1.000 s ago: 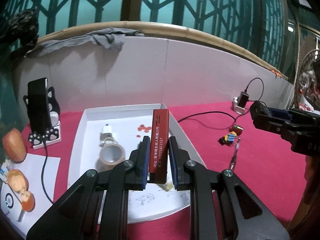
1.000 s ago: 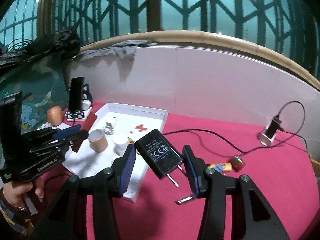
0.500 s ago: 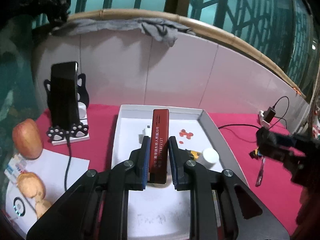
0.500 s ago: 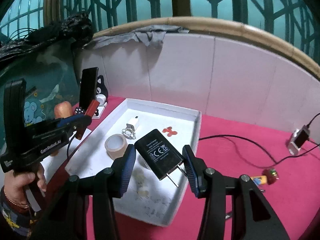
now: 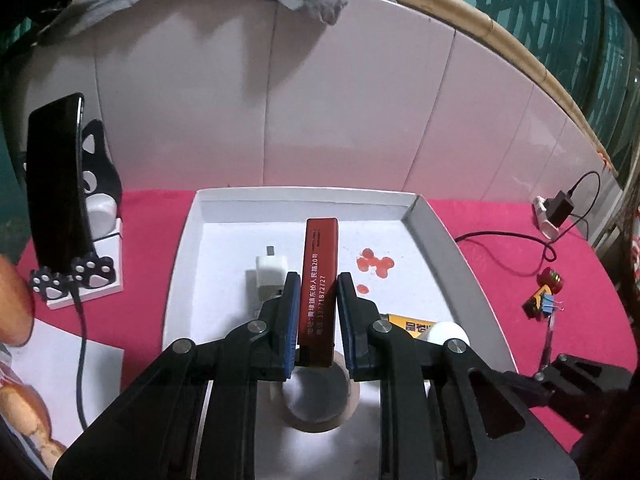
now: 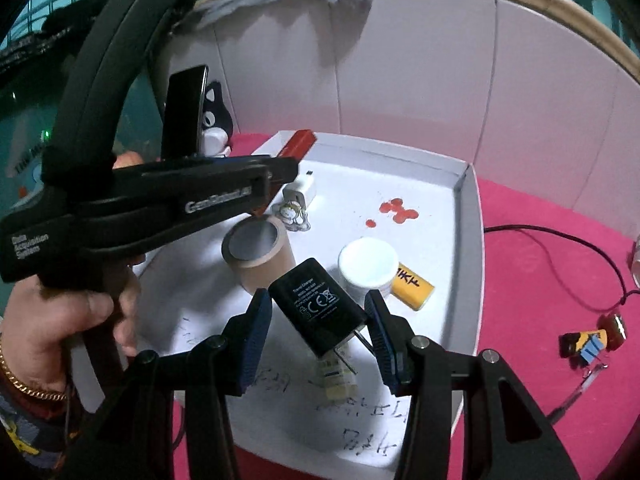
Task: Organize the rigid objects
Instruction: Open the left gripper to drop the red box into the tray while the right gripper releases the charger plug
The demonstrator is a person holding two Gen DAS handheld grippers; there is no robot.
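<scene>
Both grippers have moved in over the white tray (image 5: 434, 236); left gripper (image 5: 318, 308) fingers clamp a slim red box (image 5: 319, 280), white print, long axis pointing away; right gripper (image 6: 318, 320) fingers grip a black charger (image 6: 318, 308), tilted, prongs toward camera, above the tray floor.

Both grippers are black plastic with silver screws at the finger pivots and ribbed blue pads lining the jaws. The left gripper (image 6: 276, 176) carries white lettering along its side behind the jaws. The hand (image 6: 68, 320) gripping it wears a gold chain bracelet and a patterned sleeve.
</scene>
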